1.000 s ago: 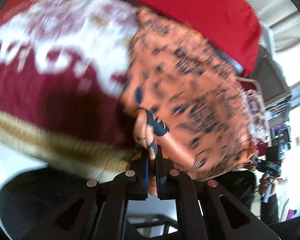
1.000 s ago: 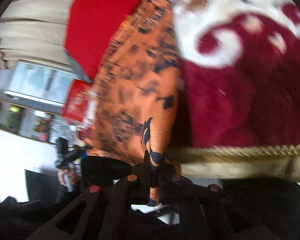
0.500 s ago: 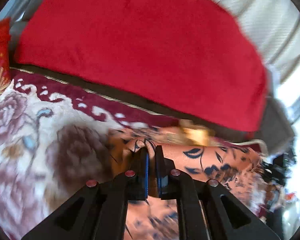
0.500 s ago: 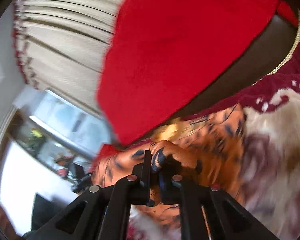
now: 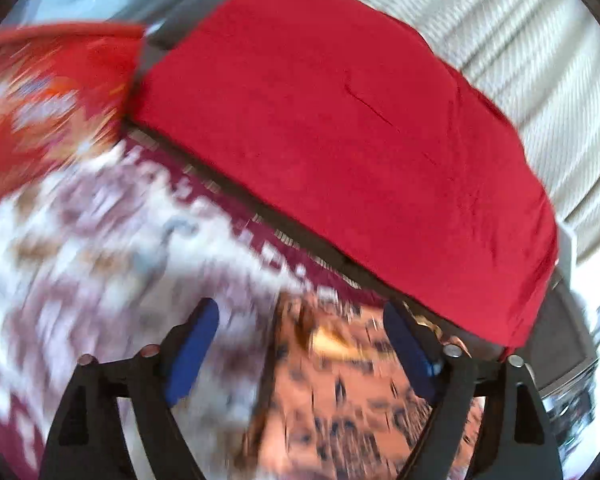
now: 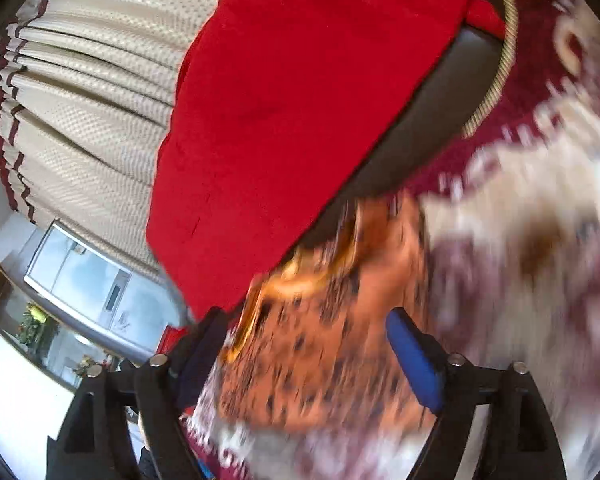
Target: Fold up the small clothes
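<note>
Left gripper (image 5: 300,344) jaws opening wide, nothing pinched; right gripper (image 6: 306,346) same, opening, pads clear of cloth. Orange printed garment (image 5: 340,392) lies on the floral blanket (image 5: 100,260), just below both tools, its far edge near the red cover (image 5: 340,120). Looks thin, light, floppy, likely slides on the blanket; best taken at corners or a hem edge. Beyond the red cover, a cream curtain (image 6: 80,120).
</note>
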`<state>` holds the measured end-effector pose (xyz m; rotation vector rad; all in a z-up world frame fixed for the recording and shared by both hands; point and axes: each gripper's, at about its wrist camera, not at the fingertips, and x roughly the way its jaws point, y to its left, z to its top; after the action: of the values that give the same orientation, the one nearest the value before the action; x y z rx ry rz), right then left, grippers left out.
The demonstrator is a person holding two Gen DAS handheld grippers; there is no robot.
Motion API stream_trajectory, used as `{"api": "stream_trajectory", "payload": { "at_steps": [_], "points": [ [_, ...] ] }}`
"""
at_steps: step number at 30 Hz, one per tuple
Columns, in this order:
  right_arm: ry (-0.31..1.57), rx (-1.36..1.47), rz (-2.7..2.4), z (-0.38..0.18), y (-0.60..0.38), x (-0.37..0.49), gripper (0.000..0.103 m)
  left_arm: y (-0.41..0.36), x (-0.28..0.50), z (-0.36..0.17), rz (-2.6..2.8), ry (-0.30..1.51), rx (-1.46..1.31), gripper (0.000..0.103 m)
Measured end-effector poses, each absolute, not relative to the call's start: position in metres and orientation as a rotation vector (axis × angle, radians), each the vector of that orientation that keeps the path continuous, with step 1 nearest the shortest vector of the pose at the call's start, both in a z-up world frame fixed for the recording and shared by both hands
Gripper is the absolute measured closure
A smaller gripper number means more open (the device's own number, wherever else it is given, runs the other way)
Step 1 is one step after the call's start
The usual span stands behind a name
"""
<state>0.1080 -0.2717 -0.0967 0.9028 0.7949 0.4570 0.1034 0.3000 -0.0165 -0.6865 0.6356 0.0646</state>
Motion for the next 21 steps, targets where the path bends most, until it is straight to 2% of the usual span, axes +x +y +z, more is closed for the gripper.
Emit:
{"api": "stream_trajectory", "payload": {
  "at_steps": [4, 8, 13, 16, 18, 19, 20, 21],
  "points": [
    [0.886, 0.987, 0.434, -0.136, -0.242, 0.065, 0.017, 0.27, 0.059, -0.07, 0.071, 0.714, -0.837, 0.017],
    [0.887, 1.12, 0.314, -0.168, -0.241, 0.072, 0.017, 0.243, 0.066, -0.114, 0.067, 0.837, -0.929, 0.018],
    [0.871, 1.13, 0.202, -0.161, -0.239, 0.098, 0.017, 0.224, 0.089, -0.122, 0.072, 0.861, -0.948, 0.018],
    [0.871, 1.098, 0.155, -0.157, -0.238, 0.108, 0.02, 0.226, 0.093, -0.123, 0.114, 0.845, -0.93, 0.021],
    [0.884, 1.064, 0.125, -0.158, -0.235, 0.119, 0.043, 0.236, 0.096, -0.126, 0.141, 0.841, -1.005, 0.028],
    [0.893, 1.06, 0.114, -0.161, -0.233, 0.124, 0.049, 0.239, 0.099, -0.125, 0.157, 0.854, -1.012, 0.04],
    [0.903, 1.066, 0.103, -0.164, -0.237, 0.125, 0.062, 0.238, 0.104, -0.123, 0.163, 0.872, -0.986, 0.078],
    [0.915, 1.07, 0.094, -0.168, -0.239, 0.128, 0.069, 0.237, 0.113, -0.121, 0.149, 0.904, -0.942, 0.085]
  ]
}}
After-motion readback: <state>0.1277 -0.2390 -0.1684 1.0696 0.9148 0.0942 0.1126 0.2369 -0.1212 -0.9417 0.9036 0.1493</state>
